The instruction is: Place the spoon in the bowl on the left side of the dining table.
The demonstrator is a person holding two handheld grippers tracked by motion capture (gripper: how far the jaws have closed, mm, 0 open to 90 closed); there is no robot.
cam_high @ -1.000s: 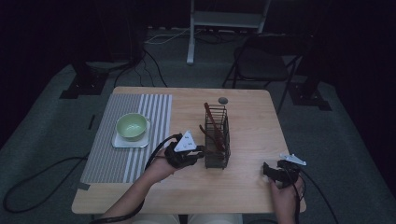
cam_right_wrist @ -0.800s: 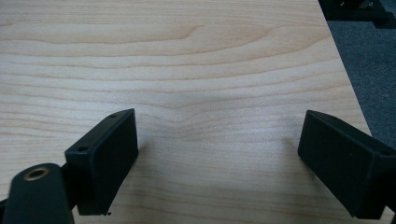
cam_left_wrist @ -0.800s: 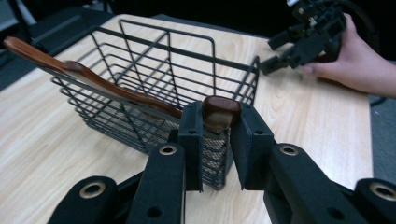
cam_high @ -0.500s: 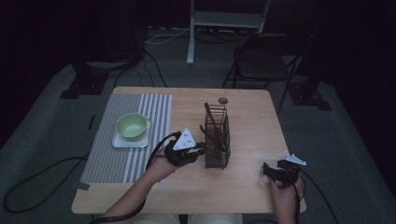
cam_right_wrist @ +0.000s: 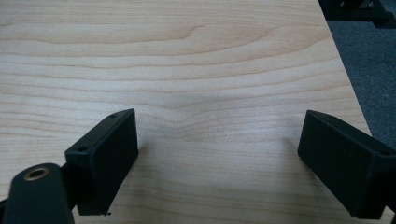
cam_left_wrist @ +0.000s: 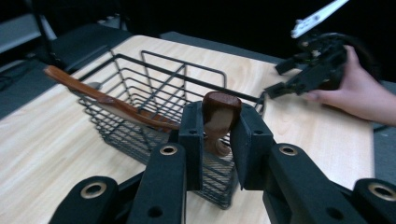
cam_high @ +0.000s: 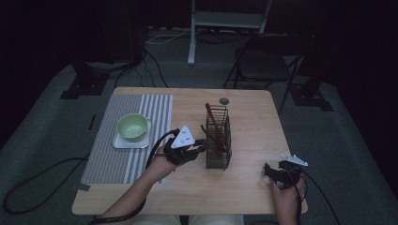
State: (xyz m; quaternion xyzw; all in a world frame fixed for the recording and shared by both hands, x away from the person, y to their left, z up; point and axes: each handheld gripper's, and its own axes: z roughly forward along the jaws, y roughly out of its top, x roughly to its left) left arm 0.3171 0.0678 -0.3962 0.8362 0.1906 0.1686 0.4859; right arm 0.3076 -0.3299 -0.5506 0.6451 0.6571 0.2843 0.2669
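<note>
At the left of the high view, a grey-and-white striped placemat [cam_high: 126, 136] covers the left part of the light wooden counter [cam_high: 244, 187]. A pale green bowl [cam_high: 132, 126] sits on a small white square plate [cam_high: 123, 142] in the middle of that mat.

Just right of the mat, near the frame's centre, the left tongs [cam_high: 202, 146] come in from the lower left on a bare forearm, topped by a grey three-cornered plate, with a black cable looping back toward the bottom edge. In the left gripper view these left tongs [cam_left_wrist: 217, 135] are clenched on the rounded dark-brown wooden handle end [cam_left_wrist: 220, 110] of a utensil, right at the near rim of the black wire basket [cam_left_wrist: 140, 98]. A second, long reddish-brown wooden utensil [cam_left_wrist: 100, 99] leans across the basket toward the upper left of that view.

Centre frame in the high view, the black wire basket [cam_high: 218, 140] stands upright on the counter with brown wooden handles rising out of it. A small dark round disc [cam_high: 224, 101] lies on the counter above it.

Lower right in the high view, the right tongs [cam_high: 268, 170] rest by the counter's edge in a hand [cam_high: 287, 194], well apart from the basket. In the right gripper view the right tongs [cam_right_wrist: 217, 158] are released, jaws spread wide over bare wood grain.
</note>
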